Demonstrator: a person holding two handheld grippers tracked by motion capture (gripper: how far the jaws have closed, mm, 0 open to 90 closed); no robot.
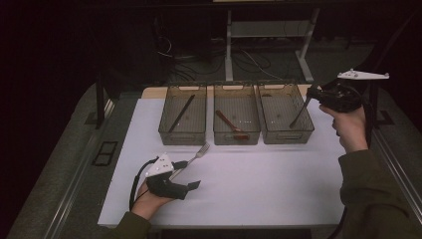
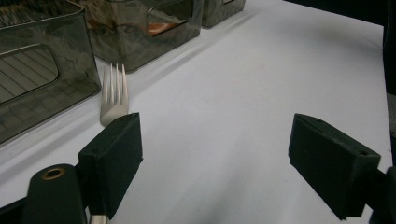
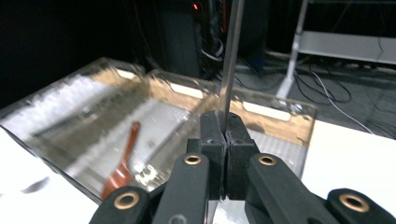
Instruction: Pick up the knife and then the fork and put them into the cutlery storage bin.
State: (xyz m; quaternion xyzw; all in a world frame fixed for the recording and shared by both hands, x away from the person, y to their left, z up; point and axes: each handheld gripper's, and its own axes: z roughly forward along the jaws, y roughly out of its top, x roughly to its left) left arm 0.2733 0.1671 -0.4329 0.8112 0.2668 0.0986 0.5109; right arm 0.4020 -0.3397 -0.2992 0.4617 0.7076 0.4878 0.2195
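The left gripper rests low on the white table, near its front-left part, with its jaws standing wide apart and nothing between the pads. A silver fork lies flat on the table right at this gripper; in the left gripper view its tines point away just past the left pad, and the handle runs back under that pad. Whether the pad touches the fork cannot be told.

Beyond the fork, three clear bins stand in a row, side by side. The left bin holds a dark stick-like utensil. The middle bin holds a reddish-brown spoon.

The right gripper is raised above the right bin's far right edge, held in a hand. Its jaws are pressed together on a thin metal rod-like utensil, which slants from the jaws down into the right bin. In the right gripper view this utensil rises straight out from between the closed pads.
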